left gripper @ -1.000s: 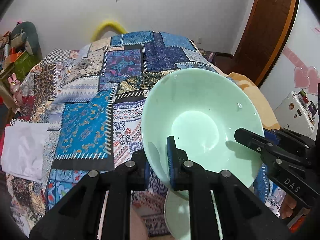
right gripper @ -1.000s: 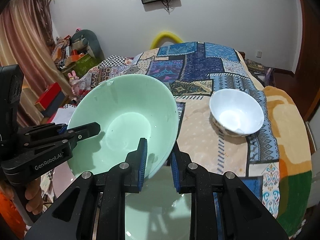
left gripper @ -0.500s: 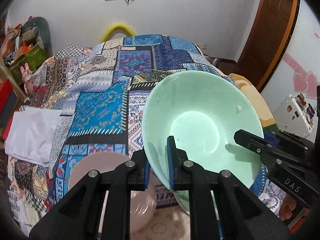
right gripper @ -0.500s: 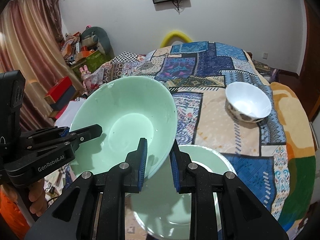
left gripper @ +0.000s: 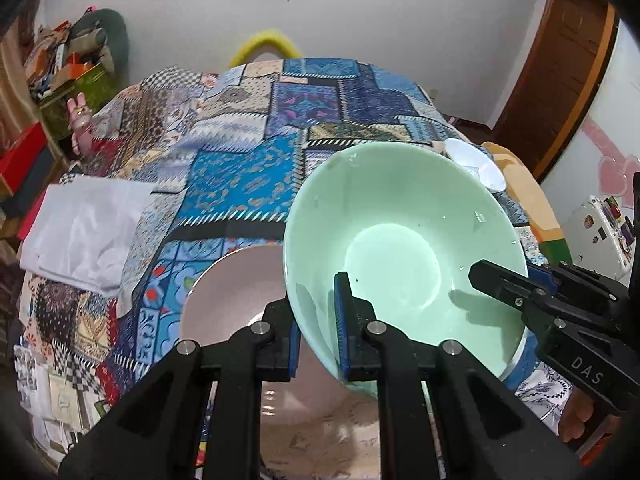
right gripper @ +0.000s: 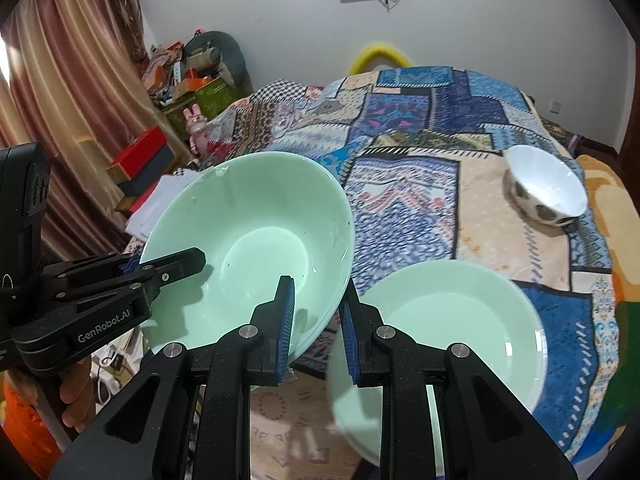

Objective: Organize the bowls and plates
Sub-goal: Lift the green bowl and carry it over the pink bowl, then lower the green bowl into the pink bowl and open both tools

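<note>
Mint-green bowl [left gripper: 400,248], clamped at opposite rims by my left gripper [left gripper: 318,340] and right gripper [right gripper: 316,320], has risen clear, uncovering pink plate [left gripper: 232,300] and green plate [right gripper: 452,328] below: probably ready for stacking.

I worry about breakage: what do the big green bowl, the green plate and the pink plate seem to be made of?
The green bowl looks like glazed ceramic or opal glass: smooth, glossy, with highlights. The green plate has the same glossy look, probably the same material. The pink plate also shines like glazed ceramic, though melamine cannot be excluded.
</note>
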Motion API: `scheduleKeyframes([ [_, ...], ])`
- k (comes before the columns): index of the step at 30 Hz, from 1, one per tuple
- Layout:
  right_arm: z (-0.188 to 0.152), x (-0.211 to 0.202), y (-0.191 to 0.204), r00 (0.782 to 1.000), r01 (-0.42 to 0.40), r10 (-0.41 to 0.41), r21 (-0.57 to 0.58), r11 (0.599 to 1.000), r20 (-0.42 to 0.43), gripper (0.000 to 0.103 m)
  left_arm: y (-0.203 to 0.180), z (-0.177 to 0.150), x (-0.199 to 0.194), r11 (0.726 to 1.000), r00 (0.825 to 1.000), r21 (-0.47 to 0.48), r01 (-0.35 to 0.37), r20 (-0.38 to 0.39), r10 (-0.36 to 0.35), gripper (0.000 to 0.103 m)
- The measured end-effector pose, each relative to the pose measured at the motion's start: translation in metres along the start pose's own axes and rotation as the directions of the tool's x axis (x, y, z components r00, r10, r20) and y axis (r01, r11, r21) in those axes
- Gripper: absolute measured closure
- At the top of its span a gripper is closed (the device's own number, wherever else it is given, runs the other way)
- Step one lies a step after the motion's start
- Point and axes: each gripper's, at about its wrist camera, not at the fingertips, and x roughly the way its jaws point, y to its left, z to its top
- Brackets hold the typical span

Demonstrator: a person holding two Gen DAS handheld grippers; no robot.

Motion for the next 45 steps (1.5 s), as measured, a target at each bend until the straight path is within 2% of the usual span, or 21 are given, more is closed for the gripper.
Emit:
scheduleKeyframes([
  [11, -0.010, 0.034, 0.026, 0.997, -0.039, 0.038, -0.015, 0.999, -0.072, 0.083, 0.047, -0.023, 0.008, 0.997, 0.999, -0.068, -0.032, -0.042, 0.030, 0.089],
  [22, -0.018, 0.058, 0.035, 0.990, -0.040, 0.037, -0.023, 0.999, -0.134, 0.083, 0.074, -0.044, 0.028, 0.994, 0.993, -0.101, -0.053, -0.108, 0.042, 0.089],
  [33, -0.022, 0.070, 0.034, 0.985, -0.029, 0.024, -0.028, 0.999, -0.170, 0.083, 0.080, -0.045, 0.042, 0.993, 0.989, -0.100, -0.065, -0.139, 0.050, 0.089],
  [40, -0.018, 0.065, 0.029, 0.984, -0.050, 0.046, -0.016, 0.999, -0.173, 0.081, 0.081, -0.044, 0.050, 0.993, 0.987, -0.100, -0.062, -0.154, 0.046, 0.089],
  [45, -0.020, 0.057, 0.025, 0.989, -0.015, 0.007, -0.052, 0.999, -0.148, 0.080, 0.073, -0.044, 0.053, 0.994, 0.985, -0.050, -0.100, -0.149, 0.091, 0.088],
])
